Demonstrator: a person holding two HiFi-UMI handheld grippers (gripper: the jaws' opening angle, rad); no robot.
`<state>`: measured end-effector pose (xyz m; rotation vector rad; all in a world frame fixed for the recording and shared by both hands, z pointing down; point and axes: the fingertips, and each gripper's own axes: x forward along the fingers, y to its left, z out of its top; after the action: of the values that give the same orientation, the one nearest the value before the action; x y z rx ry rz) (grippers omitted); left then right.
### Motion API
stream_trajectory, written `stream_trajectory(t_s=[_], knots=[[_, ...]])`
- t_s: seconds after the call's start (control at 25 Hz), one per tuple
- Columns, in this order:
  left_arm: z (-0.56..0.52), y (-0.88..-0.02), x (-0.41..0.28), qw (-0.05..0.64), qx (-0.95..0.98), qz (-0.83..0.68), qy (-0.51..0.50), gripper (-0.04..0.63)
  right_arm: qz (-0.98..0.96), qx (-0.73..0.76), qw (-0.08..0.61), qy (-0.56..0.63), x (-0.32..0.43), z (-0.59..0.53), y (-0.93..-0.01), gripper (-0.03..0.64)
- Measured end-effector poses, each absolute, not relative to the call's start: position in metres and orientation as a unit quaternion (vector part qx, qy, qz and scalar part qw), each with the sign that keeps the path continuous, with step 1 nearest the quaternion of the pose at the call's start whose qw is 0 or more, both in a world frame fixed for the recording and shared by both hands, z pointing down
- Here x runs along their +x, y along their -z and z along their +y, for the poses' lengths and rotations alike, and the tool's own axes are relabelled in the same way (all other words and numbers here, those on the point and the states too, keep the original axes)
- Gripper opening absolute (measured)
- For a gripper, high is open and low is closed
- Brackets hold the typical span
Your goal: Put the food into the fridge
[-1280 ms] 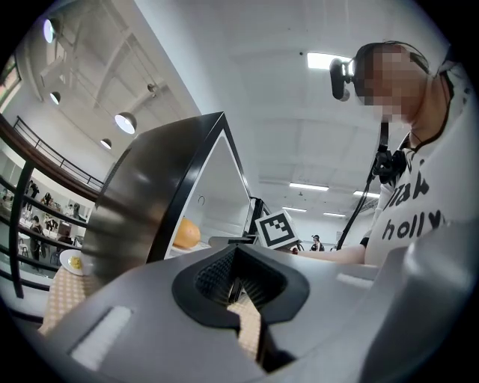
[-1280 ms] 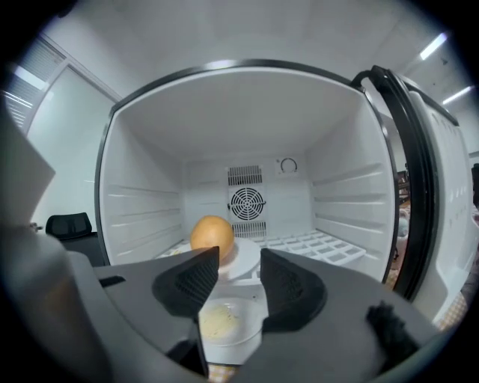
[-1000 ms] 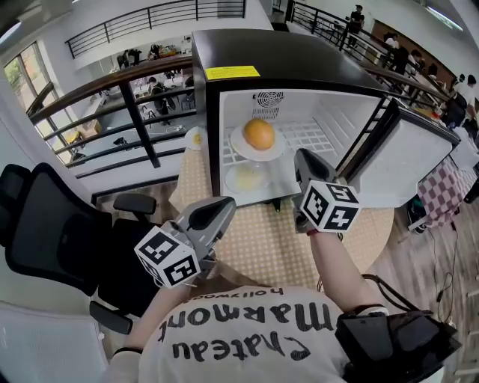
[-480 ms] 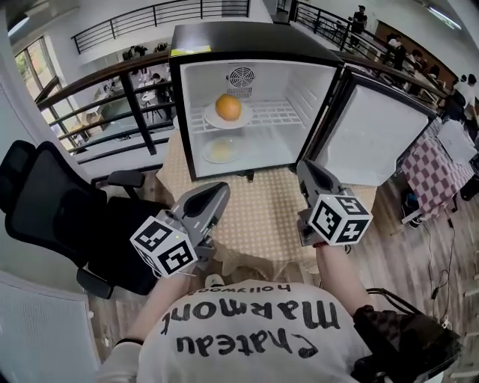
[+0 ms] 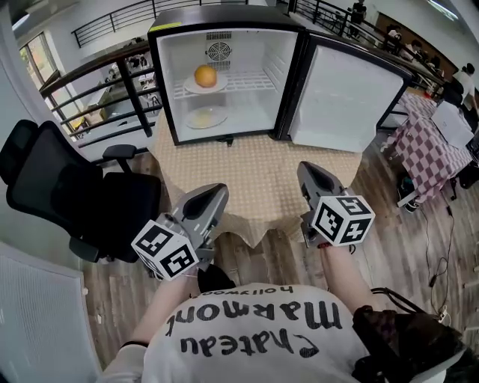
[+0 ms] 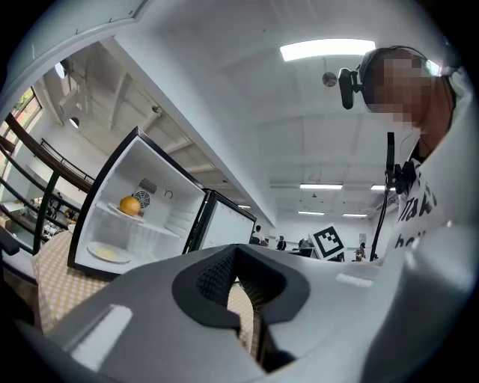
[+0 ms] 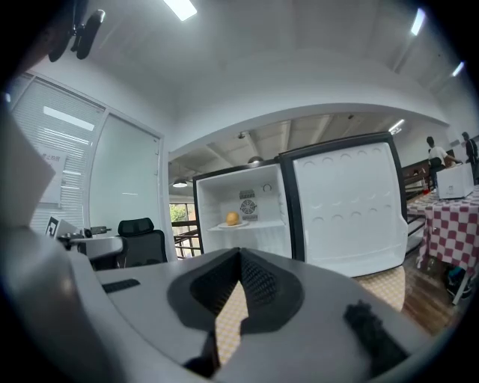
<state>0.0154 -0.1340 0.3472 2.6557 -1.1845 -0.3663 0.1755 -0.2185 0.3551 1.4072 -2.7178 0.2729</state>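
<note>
Both claws clenched, empty: I see left gripper (image 5: 215,191) and right gripper (image 5: 309,169) near me, orange (image 5: 206,75) inside the far open fridge (image 5: 224,15).

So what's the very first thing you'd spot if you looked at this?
The little fridge at the far end of the table, its door swung open to the right, with a bright orange on a plate on the upper shelf. Then the two grey tools lower down, the left tool and the right tool, both shut and empty.
</note>
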Motion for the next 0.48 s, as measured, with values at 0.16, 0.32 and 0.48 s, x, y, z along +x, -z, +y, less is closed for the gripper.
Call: stream_trajectory(t_s=[0.16, 0.32, 0.48], knots=[[-0.11, -0.348, 0.024, 0.113, 0.896, -0.412, 0.12, 0.005, -0.888, 0.445, 0.039, -0.107, 0.183, -0.196, -0.363, 0.014], [-0.099, -0.357, 0.024, 0.11, 0.896, -0.413, 0.117, 0.005, -0.888, 0.446, 0.039, -0.103, 0.182, -0.188, -0.373, 0.014], [-0.079, -0.353, 0.032, 0.111, 0.892, -0.423, 0.116, 0.005, -0.893, 0.437, 0.041, -0.099, 0.188, -0.171, -0.368, 0.014]])
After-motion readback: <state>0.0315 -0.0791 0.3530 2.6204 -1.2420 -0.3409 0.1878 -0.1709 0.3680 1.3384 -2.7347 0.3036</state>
